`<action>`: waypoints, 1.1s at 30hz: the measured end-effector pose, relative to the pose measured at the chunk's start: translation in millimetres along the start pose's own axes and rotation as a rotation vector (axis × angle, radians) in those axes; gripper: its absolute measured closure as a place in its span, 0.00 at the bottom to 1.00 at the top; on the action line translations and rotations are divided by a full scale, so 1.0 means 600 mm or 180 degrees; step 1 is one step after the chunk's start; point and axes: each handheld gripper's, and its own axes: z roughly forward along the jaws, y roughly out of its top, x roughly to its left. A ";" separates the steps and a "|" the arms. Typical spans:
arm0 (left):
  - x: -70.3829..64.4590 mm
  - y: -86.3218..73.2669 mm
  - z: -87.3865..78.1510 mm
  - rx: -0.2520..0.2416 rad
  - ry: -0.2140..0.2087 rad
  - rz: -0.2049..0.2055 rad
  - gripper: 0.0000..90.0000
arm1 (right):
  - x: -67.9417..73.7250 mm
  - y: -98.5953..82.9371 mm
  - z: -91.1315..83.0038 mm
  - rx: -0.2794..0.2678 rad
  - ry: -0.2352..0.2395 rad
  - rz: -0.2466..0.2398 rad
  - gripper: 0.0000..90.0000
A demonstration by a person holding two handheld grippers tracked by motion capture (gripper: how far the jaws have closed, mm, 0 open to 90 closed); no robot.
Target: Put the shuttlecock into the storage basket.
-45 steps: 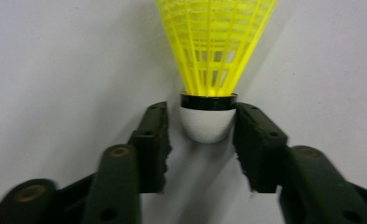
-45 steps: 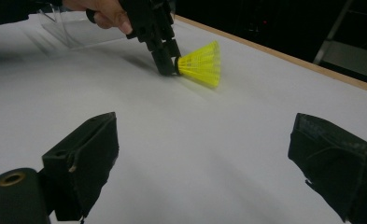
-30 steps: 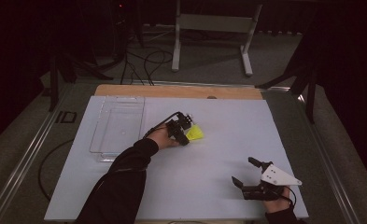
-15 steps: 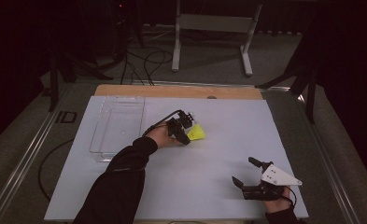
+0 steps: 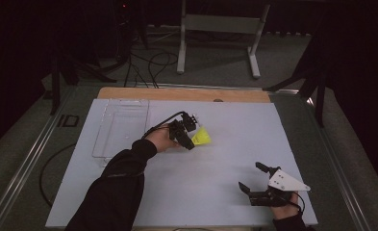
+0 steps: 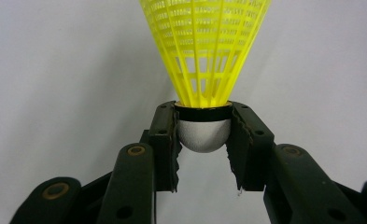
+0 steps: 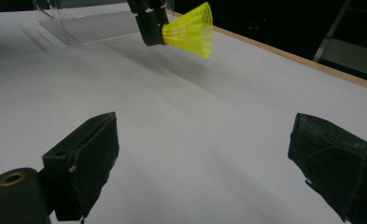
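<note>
A yellow shuttlecock (image 5: 202, 137) with a white cork head hangs just above the middle of the white table, skirt pointing right. My left gripper (image 5: 188, 138) is shut on its head; in the left gripper view both jaws clamp the cork (image 6: 203, 134) below the black band, with the yellow skirt (image 6: 205, 46) fanning upward. The right gripper view shows the shuttlecock (image 7: 190, 31) held aloft at the far side. My right gripper (image 5: 252, 177) rests open near the front right edge, nothing between its wide-spread jaws (image 7: 204, 163).
A clear plastic box (image 5: 121, 126) stands on the white table top (image 5: 234, 130) at the back left, just left of the left hand. A wooden strip (image 5: 182, 94) runs along the table's far edge. Beyond it stand a metal frame and cables on the floor.
The left gripper has lifted the shuttlecock slightly and turned it a little. The right gripper has stayed where it was.
</note>
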 end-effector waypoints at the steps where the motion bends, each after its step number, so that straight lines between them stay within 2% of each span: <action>1: -0.005 0.000 -0.006 0.0022 -0.0043 0.0008 0.73 | 0.000 0.000 0.000 -0.0002 0.0004 -0.0008 0.10; 6: -0.019 -0.002 -0.021 0.0009 -0.0053 0.0060 0.73 | 0.000 0.000 -0.001 0.0002 -0.0013 -0.0007 0.10; 9: -0.031 -0.004 -0.035 -0.0024 -0.0136 0.0109 0.73 | 0.000 0.001 -0.002 -0.0003 -0.0019 -0.0007 0.10; 11: -0.035 -0.006 -0.039 -0.0031 -0.0194 0.0092 0.73 | 0.000 0.001 -0.002 -0.0004 -0.0015 -0.0010 0.10; 14: -0.041 -0.009 -0.044 -0.0023 -0.0211 0.0129 0.73 | 0.000 0.001 -0.002 -0.0005 -0.0019 -0.0008 0.10; 15: -0.046 -0.011 -0.048 0.0009 -0.0233 0.0190 0.73 | 0.000 0.001 -0.002 0.0001 -0.0021 -0.0002 0.10; 17: -0.052 -0.014 -0.052 0.0035 -0.0285 0.0207 0.73 | 0.000 0.001 -0.002 0.0003 -0.0019 0.0002 0.10; 19: -0.057 -0.016 -0.056 0.0043 -0.0279 0.0209 0.73 | -0.001 0.000 -0.002 0.0002 -0.0022 0.0002 0.10; 23: -0.066 -0.021 -0.069 0.0049 -0.0324 0.0290 0.73 | -0.001 0.000 -0.002 -0.0004 -0.0017 0.0009 0.10; 25: -0.069 -0.024 -0.075 0.0039 -0.0398 0.0291 0.73 | -0.002 0.000 -0.002 -0.0009 -0.0016 0.0026 0.10; 33: -0.087 -0.029 -0.098 0.0122 -0.0363 0.0340 0.73 | -0.002 0.000 -0.002 -0.0016 -0.0018 0.0029 0.10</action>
